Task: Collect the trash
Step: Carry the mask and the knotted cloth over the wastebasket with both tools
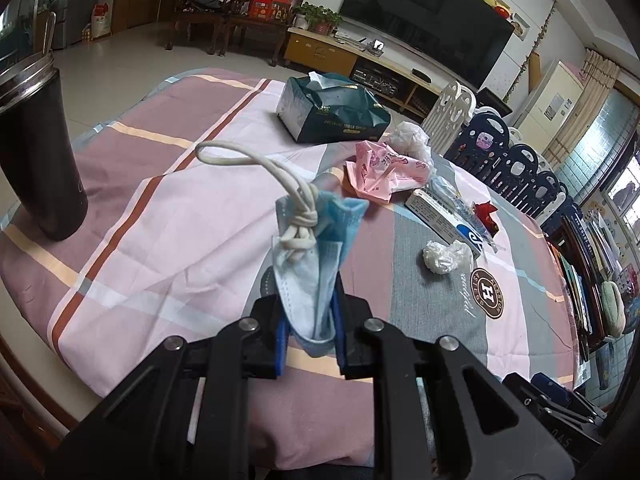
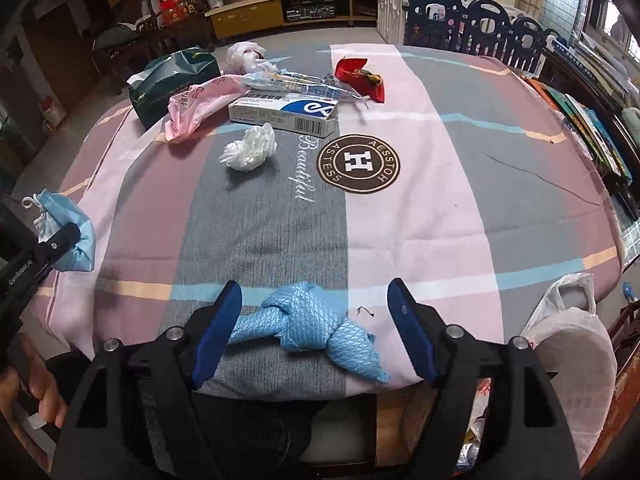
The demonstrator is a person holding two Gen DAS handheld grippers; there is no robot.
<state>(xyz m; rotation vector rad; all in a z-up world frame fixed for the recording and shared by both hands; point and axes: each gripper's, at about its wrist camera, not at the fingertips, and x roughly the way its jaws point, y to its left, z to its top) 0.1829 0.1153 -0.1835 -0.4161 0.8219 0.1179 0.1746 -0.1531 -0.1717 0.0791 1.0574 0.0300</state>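
Observation:
My left gripper [image 1: 310, 320] is shut on a crumpled blue face mask [image 1: 316, 248] with knotted white ear loops, held above the table. It also shows in the right wrist view [image 2: 68, 236] at the far left. My right gripper [image 2: 316, 320] is open around a knotted blue glove [image 2: 312, 324] that lies on the tablecloth at the near edge. Farther off lie a white tissue wad [image 2: 250, 148], a white and blue medicine box [image 2: 286, 114], a pink wrapper [image 2: 196, 108], a red wrapper [image 2: 360, 78] and a white plastic wad [image 2: 244, 56].
A dark green tissue pack [image 1: 332, 108] stands at the table's far side. A black steel tumbler [image 1: 36, 148] stands at the left in the left wrist view. A white plastic bag [image 2: 568, 344] hangs beside the table's near right edge. Playpen fencing [image 2: 460, 16] stands beyond.

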